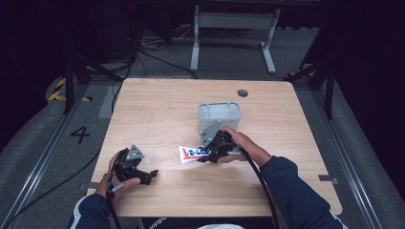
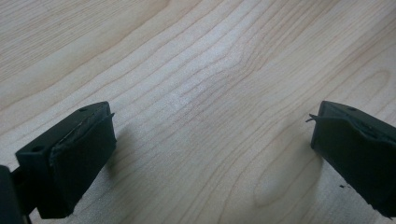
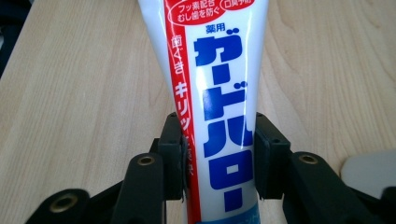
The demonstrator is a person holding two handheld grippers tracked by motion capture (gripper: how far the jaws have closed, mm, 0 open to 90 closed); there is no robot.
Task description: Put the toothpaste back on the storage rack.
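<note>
The left tongs (image 1: 152, 174) sit low near the front of the counter (image 1: 157, 109), spread wide with only bare wood between them. Further in, near the middle, the right tongs (image 1: 204, 155) squeeze a white tube (image 3: 212, 98) with blue and red letters. The tube lies on the counter. Just behind it stands a grey bin (image 1: 219, 114).

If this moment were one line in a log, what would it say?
right hand-held gripper: shut on toothpaste tube | left hand-held gripper: open, nothing between jaws | grey bin: behind tube on table
</note>
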